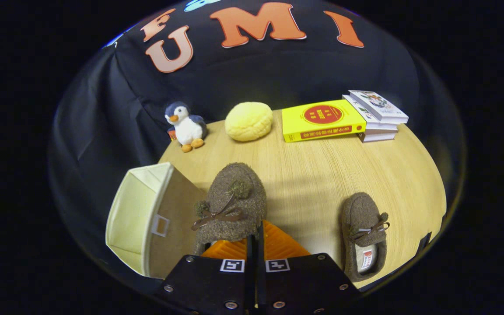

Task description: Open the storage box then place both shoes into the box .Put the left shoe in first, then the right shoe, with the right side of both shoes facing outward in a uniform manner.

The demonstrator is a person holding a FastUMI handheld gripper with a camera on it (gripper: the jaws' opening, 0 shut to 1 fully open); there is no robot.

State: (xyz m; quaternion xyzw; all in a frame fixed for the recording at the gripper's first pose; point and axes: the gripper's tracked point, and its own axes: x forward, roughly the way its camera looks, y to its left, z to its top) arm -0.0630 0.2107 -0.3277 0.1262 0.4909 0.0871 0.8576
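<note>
A brown fuzzy shoe (231, 203) with a bow and pompoms hangs just ahead of my fingers, toe pointing away, above the wooden table (313, 175). My gripper (256, 238) is shut on the rim at its heel, the fingers almost together. Left of the held shoe stands the storage box (134, 214), open, cream inside, with a brown outer panel carrying a small label window. The second brown shoe (364, 236) lies flat on the table to the right of my fingers, its opening turned towards me.
At the far edge of the table sit a plush penguin (185, 126), a yellow round cushion (248, 121), a yellow book (322, 119) and a stack of white books (376, 116). Black cloth walls the booth behind and to the left.
</note>
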